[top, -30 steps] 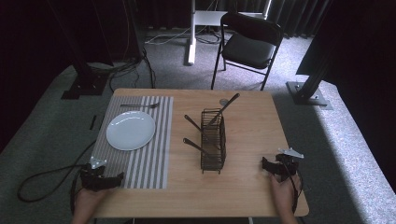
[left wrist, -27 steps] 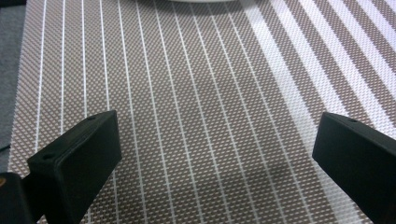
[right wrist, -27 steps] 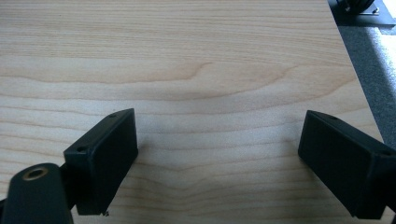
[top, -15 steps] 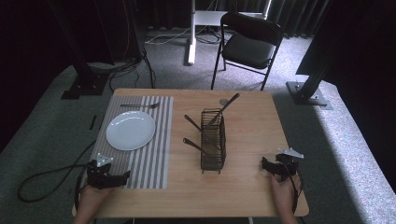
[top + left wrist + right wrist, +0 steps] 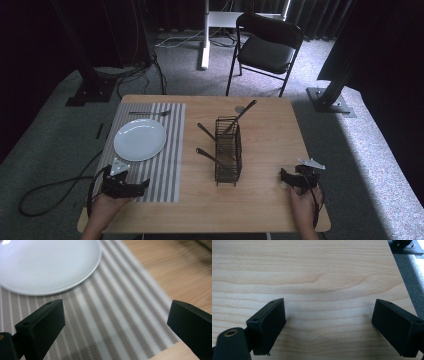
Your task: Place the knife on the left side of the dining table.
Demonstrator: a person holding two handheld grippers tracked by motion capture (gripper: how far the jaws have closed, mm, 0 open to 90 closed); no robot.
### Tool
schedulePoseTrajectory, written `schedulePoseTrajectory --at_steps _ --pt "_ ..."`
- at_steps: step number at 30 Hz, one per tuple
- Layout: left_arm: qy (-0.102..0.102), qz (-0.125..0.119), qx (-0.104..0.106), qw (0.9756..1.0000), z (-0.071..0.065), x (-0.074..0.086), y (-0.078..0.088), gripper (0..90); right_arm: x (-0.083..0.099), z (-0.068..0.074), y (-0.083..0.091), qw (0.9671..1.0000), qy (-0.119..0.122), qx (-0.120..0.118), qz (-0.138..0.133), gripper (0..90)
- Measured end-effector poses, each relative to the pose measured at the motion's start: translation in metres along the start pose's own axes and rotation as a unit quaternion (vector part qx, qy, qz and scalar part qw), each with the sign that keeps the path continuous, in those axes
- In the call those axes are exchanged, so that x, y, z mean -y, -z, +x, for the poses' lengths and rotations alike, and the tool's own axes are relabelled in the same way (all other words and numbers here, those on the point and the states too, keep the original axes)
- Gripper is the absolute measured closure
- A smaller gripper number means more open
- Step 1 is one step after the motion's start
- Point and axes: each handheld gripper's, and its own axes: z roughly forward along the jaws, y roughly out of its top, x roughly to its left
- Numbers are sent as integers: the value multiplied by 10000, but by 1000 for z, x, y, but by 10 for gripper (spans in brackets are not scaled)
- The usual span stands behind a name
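Over the near corner of the striped placemat [image 5: 150,150], the left tool [image 5: 142,184] hovers with its jaws spread wide and nothing between them. Just beyond it lies the white plate [image 5: 140,139], resting on the mat, with a fork [image 5: 150,113] at the mat's far edge. Near the bench's [image 5: 265,200] right front corner, the right tool [image 5: 284,177] is likewise released, above bare wood. Between the two stands a wire basket [image 5: 228,150] holding dark utensils [image 5: 207,155].

No legible txt, maybe none.
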Motion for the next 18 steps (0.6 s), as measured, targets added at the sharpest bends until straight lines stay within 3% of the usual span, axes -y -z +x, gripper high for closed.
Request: schedulePoseTrajectory --at_steps 10,16,18 --pt "-281 -141 314 9990 -22 -18 5 15 0 0 0 10000 0 0 0 113" --pt "-432 -257 583 9970 -36 -31 11 15 0 0 0 10000 -1 0 0 113" --pt "-491 -312 567 9967 -39 -35 14 15 0 0 0 10000 0 -1 0 113"
